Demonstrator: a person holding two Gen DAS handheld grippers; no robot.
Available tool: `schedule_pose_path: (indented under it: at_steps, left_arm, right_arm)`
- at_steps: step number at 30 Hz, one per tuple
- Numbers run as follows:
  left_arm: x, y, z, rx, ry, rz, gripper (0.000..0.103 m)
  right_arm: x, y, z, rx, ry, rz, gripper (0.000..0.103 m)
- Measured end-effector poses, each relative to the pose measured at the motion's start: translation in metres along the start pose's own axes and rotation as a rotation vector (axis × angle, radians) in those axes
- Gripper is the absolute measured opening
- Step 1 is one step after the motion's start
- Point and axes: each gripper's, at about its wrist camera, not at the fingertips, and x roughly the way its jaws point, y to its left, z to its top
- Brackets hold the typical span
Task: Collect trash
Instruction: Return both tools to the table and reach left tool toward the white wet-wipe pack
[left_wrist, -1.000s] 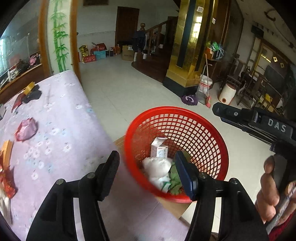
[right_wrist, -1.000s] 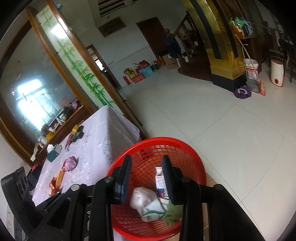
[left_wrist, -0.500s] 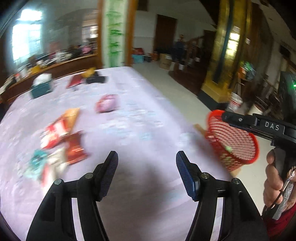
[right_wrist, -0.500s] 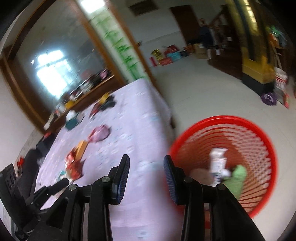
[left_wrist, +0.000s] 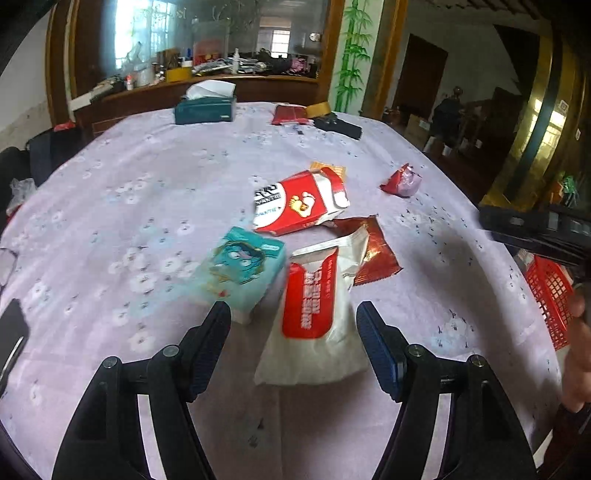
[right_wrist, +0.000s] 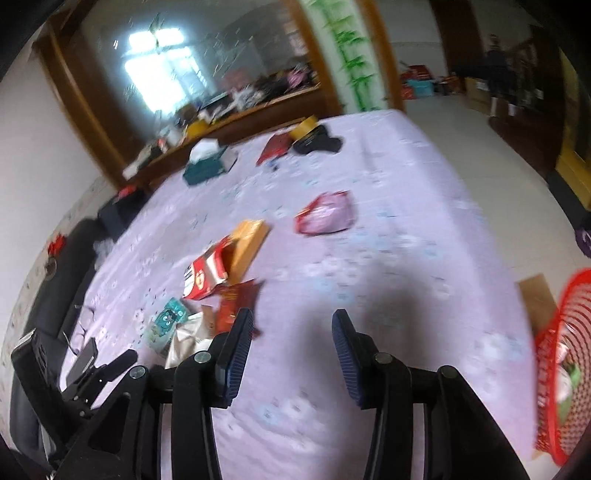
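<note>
Now the left gripper (left_wrist: 293, 332) hangs over the near part of the table (left_wrist: 110, 177), its jaws wide apart and just opened further, nothing pressed between them; the lower end of a white pouch with a red label (left_wrist: 317, 314) lies on the cloth between the tips. The right gripper (right_wrist: 291, 343) stands half open, its jaws also just widening, over bare lilac cloth with nothing in them. Free cloth runs along the near edge and toward the right edge, past which the red basket (right_wrist: 554, 369) sits lower, with trash already inside.

Just beyond the pouch lie a teal tissue pack (left_wrist: 243, 273) on its left and a crumpled red foil wrapper (left_wrist: 373, 251) touching it on the right. Further in is a torn red-and-white carton (left_wrist: 299, 203), an orange packet (left_wrist: 332, 171) behind it, and a pink-red wrapper (left_wrist: 402, 181) nearer the right edge. By the far edge stand a dark green tissue box (left_wrist: 205, 109), a red packet (left_wrist: 290, 114) and a black item (left_wrist: 338, 125).

A second earlier both grippers pointed into the basket; now both face the table.
</note>
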Motion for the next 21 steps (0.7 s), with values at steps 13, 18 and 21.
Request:
schedule_pose_path:
  at_steps: [13,18,21]
  left_arm:
    - [0.045,0.008,0.013,-0.092,0.094,-0.122,0.049]
    - [0.045,0.017,0.015,-0.145,0.077,-0.129,0.044]
    - [0.040,0.023,0.016,-0.166,0.045,-0.109,0.043]
  right_arm:
    - [0.065,0.023,0.018,-0.052,0.006,0.046,0.048]
    - [0.070,0.020,0.015,-0.078,0.005,0.045,0.048]
    - [0.074,0.024,0.011,-0.098,0.017,0.049,0.048]
